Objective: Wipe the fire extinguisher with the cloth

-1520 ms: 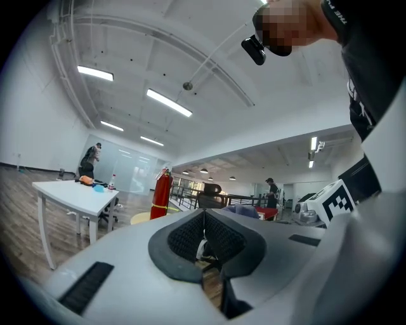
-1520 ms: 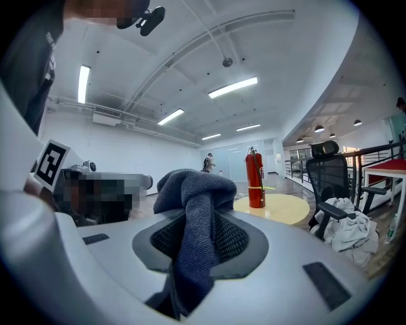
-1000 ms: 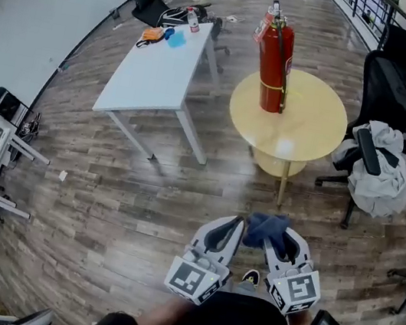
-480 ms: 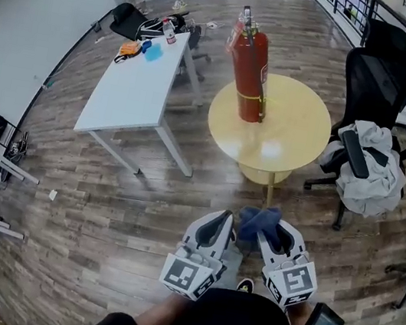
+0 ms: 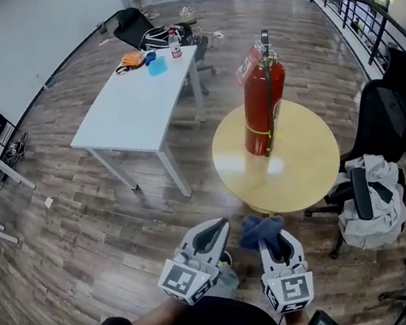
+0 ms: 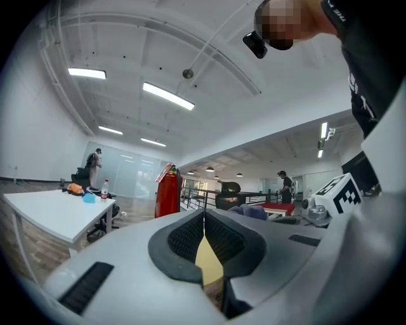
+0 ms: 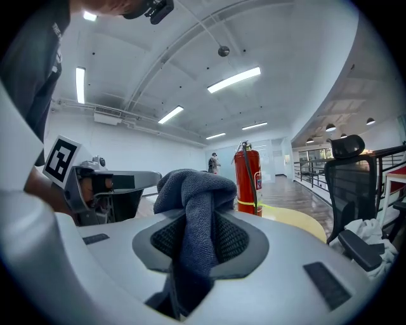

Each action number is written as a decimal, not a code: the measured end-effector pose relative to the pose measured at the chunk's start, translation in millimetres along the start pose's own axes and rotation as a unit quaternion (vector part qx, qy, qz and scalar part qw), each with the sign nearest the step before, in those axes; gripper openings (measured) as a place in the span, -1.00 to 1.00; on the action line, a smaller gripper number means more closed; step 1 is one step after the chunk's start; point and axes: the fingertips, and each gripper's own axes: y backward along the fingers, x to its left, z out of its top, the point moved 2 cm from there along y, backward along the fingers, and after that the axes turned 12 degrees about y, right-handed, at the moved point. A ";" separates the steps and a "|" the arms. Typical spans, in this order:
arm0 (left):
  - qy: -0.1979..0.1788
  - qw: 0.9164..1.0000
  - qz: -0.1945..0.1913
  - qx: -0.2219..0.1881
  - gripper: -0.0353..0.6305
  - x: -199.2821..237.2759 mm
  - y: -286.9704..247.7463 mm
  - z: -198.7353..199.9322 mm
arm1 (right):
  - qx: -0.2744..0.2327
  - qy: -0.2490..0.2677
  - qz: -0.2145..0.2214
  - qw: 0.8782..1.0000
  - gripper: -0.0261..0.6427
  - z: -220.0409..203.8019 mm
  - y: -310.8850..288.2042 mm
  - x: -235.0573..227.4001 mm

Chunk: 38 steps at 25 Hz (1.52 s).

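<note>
Holding cloth (image 5: 262, 227) clamped in right gripper (image 5: 274, 244) fingers; left gripper (image 5: 215, 234) fingers together, empty. Facing fire extinguisher (image 5: 262, 102) upright on round counter (image 5: 303, 168), well apart. Could topple it by pushing high, unbraced.

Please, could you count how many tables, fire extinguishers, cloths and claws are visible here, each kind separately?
Tables: 2, the white table and the round yellow table
Fire extinguishers: 1, the fire extinguisher on the round yellow table
Cloths: 1, the cloth in the right claw
Claws: 2, the left claw and the right claw
Total: 6
</note>
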 end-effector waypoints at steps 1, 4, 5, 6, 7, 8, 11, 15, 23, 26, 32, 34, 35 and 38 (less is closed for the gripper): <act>0.000 1.000 0.000 0.000 -0.82 7.8 -7.4 4.4 | 0.001 0.000 -0.001 1.000 -0.61 1.5 -10.1 -4.6; 0.001 1.000 -0.002 0.002 -0.82 28.9 -25.6 14.1 | 0.014 -0.004 -0.012 1.000 -0.61 2.2 -36.2 -16.8; 0.002 1.000 -0.001 0.003 -0.82 36.9 -30.4 16.6 | 0.018 -0.010 -0.017 1.000 -0.61 2.8 -45.0 -19.5; 0.003 1.000 -0.001 0.003 -0.82 45.3 -35.6 18.6 | 0.022 -0.015 -0.021 0.999 -0.61 3.3 -54.2 -22.1; 0.003 1.000 -0.002 0.004 -0.82 53.7 -41.7 20.7 | 0.024 -0.019 -0.023 0.999 -0.61 3.7 -63.7 -25.0; 0.005 1.000 -0.003 0.004 -0.82 61.9 -48.5 23.2 | 0.024 -0.023 -0.024 0.999 -0.61 4.5 -73.4 -28.4; 0.012 1.000 -0.010 0.001 -0.82 85.2 -66.1 30.3 | 0.017 -0.037 -0.025 0.999 -0.61 9.3 -101.0 -35.1; 0.017 1.000 -0.024 -0.005 -0.82 112.3 -82.4 38.3 | 0.013 -0.023 -0.020 0.999 -0.61 8.0 -133.4 -36.6; 0.019 0.999 -0.025 -0.004 -0.82 149.6 -104.9 48.6 | 0.020 -0.009 -0.017 1.000 -0.61 11.1 -175.0 -48.1; 0.020 1.000 -0.019 -0.001 -0.82 155.9 -112.2 49.8 | 0.020 -0.006 -0.018 1.000 -0.61 14.8 -184.5 -55.5; 0.026 1.000 -0.004 0.009 -0.82 164.3 -138.8 53.5 | 0.016 -0.003 -0.017 1.000 -0.61 12.4 -203.7 -82.5; 0.028 1.000 -0.011 0.003 -0.82 162.2 -153.5 54.8 | 0.014 0.002 -0.014 1.000 -0.61 12.2 -210.1 -96.7; 0.028 1.000 -0.013 0.001 -0.82 160.8 -160.7 54.8 | 0.013 0.003 -0.014 1.000 -0.61 12.0 -211.9 -104.1; 0.021 1.000 -0.013 0.002 -0.82 160.0 -183.8 53.7 | 0.010 0.005 -0.017 1.000 -0.61 10.4 -217.8 -130.2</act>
